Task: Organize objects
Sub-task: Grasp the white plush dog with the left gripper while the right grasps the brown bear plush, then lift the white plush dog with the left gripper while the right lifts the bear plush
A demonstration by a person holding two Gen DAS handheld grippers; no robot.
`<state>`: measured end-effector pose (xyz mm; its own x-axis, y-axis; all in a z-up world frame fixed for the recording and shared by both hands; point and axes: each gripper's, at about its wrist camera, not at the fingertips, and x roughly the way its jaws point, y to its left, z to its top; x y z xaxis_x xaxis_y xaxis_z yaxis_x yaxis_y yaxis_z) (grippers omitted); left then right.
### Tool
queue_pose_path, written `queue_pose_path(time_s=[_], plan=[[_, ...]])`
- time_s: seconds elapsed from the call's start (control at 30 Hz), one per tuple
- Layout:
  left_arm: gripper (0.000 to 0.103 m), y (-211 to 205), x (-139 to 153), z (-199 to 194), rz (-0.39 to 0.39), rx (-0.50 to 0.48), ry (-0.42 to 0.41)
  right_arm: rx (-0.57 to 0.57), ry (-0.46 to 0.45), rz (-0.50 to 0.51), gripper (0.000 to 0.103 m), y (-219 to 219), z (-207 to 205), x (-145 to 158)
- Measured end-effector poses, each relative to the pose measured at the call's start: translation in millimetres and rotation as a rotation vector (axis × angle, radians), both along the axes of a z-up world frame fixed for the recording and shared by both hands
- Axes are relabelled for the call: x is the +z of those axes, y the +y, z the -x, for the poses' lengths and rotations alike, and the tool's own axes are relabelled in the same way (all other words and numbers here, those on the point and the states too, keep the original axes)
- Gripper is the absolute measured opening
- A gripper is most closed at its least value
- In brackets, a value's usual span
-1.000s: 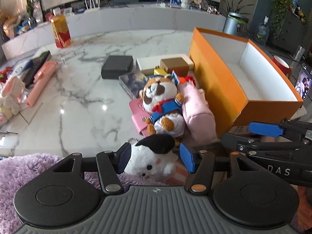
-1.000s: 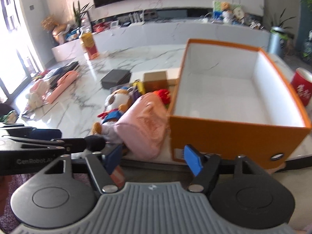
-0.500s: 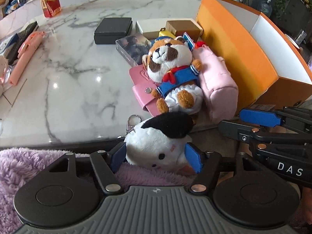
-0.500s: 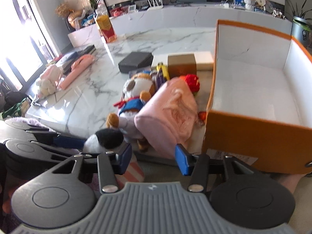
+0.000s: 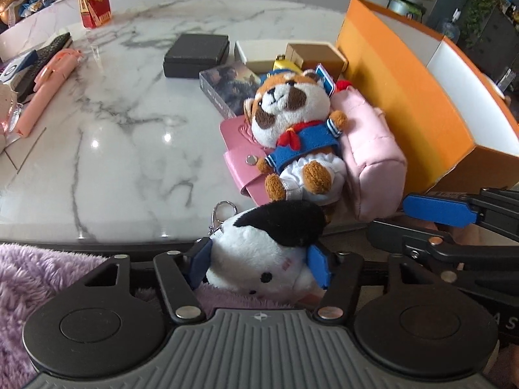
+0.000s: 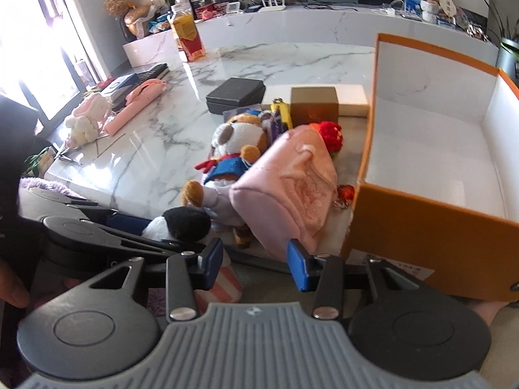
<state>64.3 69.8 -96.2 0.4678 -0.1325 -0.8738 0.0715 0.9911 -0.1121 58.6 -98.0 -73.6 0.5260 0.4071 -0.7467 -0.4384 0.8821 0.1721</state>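
My left gripper [image 5: 259, 264] is shut on a white plush with a black cap [image 5: 269, 243], held just off the table's near edge; it also shows in the right wrist view [image 6: 181, 225]. My right gripper [image 6: 254, 264] is open and empty, just in front of a pink pouch [image 6: 292, 181]. An orange box [image 6: 431, 149] with a white, empty inside stands at the right. A brown plush in a blue sailor suit [image 5: 295, 129] lies on a pink wallet [image 5: 240, 149], against the pouch [image 5: 369, 149].
Behind the plush lie a black box [image 5: 196, 55], a card box [image 5: 227, 86], a brown box [image 5: 316, 56] and a white box [image 5: 256, 52]. Pink items [image 5: 48, 87] and a red carton [image 5: 94, 3] stand at the far left. A purple fluffy fabric [image 5: 48, 275] lies below the table edge.
My left gripper has closed on the white plush and lifted it toward the table edge. My right gripper has moved left, toward the pink pouch.
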Motion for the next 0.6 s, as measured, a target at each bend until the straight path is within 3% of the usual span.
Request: queue_pose_path(time_s=[0.2,0.43,0.6], plan=[[0.068,11.9,29.0,9.5,0.029,0.034,-0.081,0.037,-0.068,0.018,0.047,9.5,0.9,16.5],[0.068,25.0,72.5,-0.9,-0.048,0.003,-0.192,0.044,-0.116,0.016,0.047,16.4,-10.9,33.3],[0.068,30.8,78.3,-23.1,-0.098,0.002,-0.210,0.021,-0.108,0.021,0.047,26.1,-35.9,36.9]])
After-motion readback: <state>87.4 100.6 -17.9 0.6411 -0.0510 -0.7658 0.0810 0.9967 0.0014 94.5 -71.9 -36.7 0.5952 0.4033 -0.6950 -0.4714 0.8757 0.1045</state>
